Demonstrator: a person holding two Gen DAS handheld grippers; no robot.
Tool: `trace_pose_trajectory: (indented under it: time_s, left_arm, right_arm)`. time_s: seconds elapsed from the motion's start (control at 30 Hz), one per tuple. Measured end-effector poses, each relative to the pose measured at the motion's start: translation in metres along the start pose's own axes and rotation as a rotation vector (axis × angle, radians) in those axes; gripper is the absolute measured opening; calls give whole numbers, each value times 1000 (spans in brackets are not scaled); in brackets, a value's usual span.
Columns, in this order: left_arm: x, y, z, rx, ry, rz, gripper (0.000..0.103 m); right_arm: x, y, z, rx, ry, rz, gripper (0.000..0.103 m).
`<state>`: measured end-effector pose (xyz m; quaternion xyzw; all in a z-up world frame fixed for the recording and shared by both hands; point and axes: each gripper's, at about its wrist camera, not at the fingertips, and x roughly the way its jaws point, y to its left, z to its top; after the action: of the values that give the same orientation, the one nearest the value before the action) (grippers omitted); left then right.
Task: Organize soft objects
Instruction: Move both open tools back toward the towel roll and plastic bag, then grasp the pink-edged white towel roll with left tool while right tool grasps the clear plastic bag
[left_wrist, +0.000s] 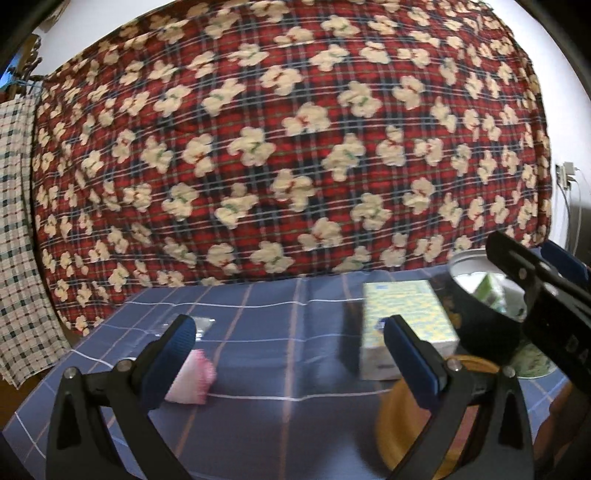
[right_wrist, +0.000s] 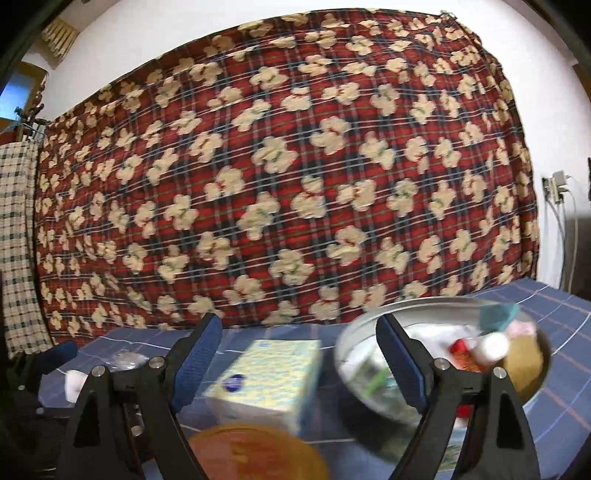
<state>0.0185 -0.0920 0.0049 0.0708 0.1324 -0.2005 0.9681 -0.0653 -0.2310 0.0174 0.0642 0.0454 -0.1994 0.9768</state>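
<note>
Two boxy, rounded things: paper tissue box (right_wrist: 264, 380) w/ metal bowl (right_wrist: 354, 354).

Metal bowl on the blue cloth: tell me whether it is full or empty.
Not empty. The metal bowl holds several small items, among them something red, teal and white.

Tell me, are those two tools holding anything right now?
No. The left tool and right tool both stand open with nothing between their fingers; the tissue box just sits on the table behind.
</note>
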Motion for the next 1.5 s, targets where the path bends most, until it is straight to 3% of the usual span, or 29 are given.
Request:
trace_pose_trajectory:
  time_s: [0.3, 0.9, 1.13, 1.3, 1.5]
  left_arm:
    - [13, 44, -3, -18, 32, 56, 103]
    - [35, 102, -7, -66, 104, 104, 103]
    - [57, 120, -15, -71, 248, 51, 103]
    - [70, 149, -26, -116, 352, 61, 103]
    - [78, 160, -33, -193, 411, 20, 103]
  right_arm:
    - [12, 59, -8, -10, 20, 76, 87]
    - [47, 129, -13, -6, 36, 0, 87]
    - [58, 132, -13, -2, 63, 0, 87]
    - [65, 118, -16, 67, 125, 13, 87]
    - [72, 113, -19, 87, 174, 42, 87]
